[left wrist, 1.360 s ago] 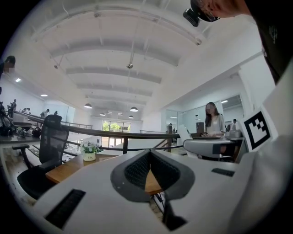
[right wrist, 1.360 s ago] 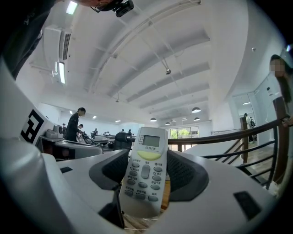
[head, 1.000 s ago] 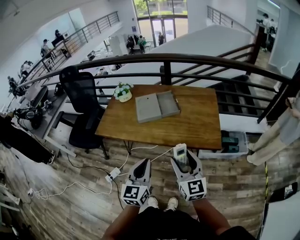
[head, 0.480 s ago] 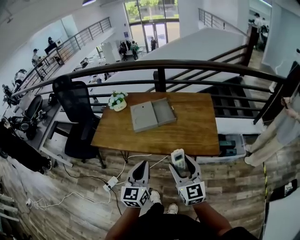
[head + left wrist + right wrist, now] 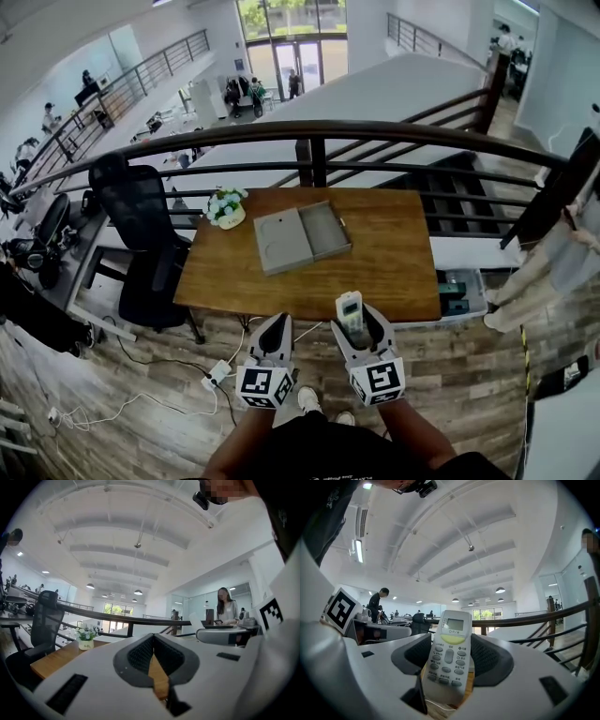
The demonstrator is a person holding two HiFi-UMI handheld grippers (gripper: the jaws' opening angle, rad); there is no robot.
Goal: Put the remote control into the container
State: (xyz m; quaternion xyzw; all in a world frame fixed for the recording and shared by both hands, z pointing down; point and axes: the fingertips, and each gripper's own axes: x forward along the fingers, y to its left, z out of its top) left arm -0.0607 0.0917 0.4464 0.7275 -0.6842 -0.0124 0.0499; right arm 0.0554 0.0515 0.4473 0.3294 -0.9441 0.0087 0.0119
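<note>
A white remote control [image 5: 350, 313] [image 5: 449, 652] with grey buttons stands upright between the jaws of my right gripper [image 5: 356, 325] [image 5: 451, 663], which is shut on it, just short of the table's near edge. My left gripper [image 5: 272, 334] [image 5: 154, 660] hangs beside it, its jaws meeting at the tip with nothing between them. On the wooden table [image 5: 394, 258] lies the grey container [image 5: 327, 229], an open shallow box with its flat lid [image 5: 281, 241] lying at its left.
A small pot of white flowers [image 5: 223, 209] [image 5: 86, 638] stands at the table's left corner. A black office chair [image 5: 141, 220] sits left of the table. A dark railing [image 5: 375, 131] runs behind it. Cables and a power strip [image 5: 215, 373] lie on the wooden floor.
The table has drawn closer in the head view. Both grippers have moved forward toward its near edge, the right one still holding the remote.
</note>
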